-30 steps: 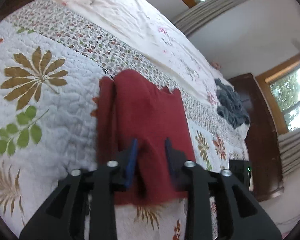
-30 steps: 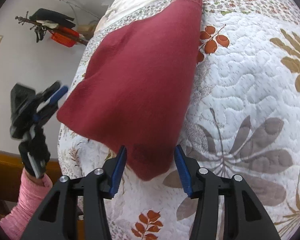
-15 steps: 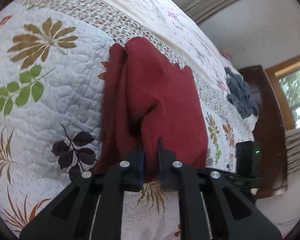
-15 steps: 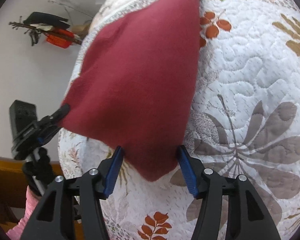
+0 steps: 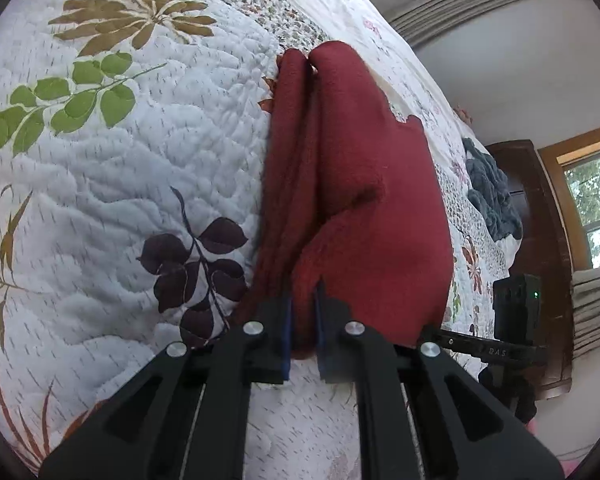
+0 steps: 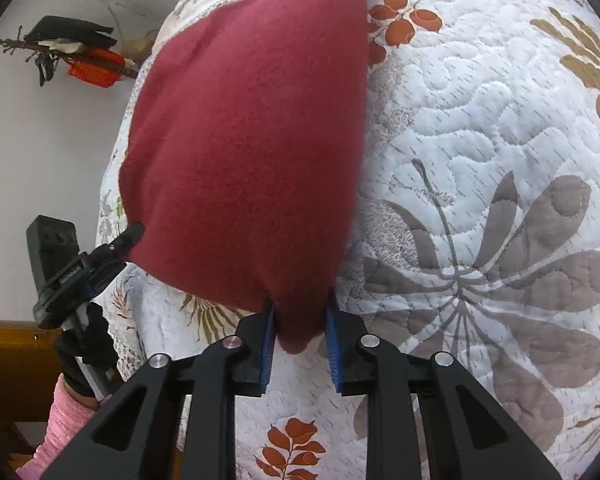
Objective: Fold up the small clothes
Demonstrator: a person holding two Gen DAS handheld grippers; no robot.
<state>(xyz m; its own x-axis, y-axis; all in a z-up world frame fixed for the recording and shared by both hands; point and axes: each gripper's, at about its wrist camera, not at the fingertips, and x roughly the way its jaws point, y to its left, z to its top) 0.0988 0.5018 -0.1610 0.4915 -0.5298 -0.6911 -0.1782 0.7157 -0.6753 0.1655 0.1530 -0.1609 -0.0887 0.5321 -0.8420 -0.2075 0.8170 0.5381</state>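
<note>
A: Firstly, item one: garment [image 5: 364, 184], dark red, fleecy. Location?

B: On the quilt [image 5: 112, 184], white, stitched with leaf and flower prints. Its near hem is raised off the quilt at two corners; the far end lies flat. One lengthwise fold shows along its left side in the left wrist view.

A: Item two: left gripper [image 5: 302, 332].

B: Blue-padded jaws pressed together on a bunched ridge of the garment's near corner. Fabric fills the narrow gap between the pads.

A: Item three: right gripper [image 6: 300, 340].

B: Jaws drawn in on the other near corner, a rounded tip of cloth hanging down between the pads. Pinching it.

A: Does either gripper appear in the other's view?

B: Yes. The right wrist view shows the left gripper at the garment's left corner, held by a gloved hand [image 6: 86, 356] with a pink sleeve [image 6: 60, 420].

A: Other stock?

B: Grey cloth [image 5: 492, 196], heaped at the quilt's far edge, well apart from the garment. Dark wooden cabinet [image 5: 540, 240] beyond it.
</note>
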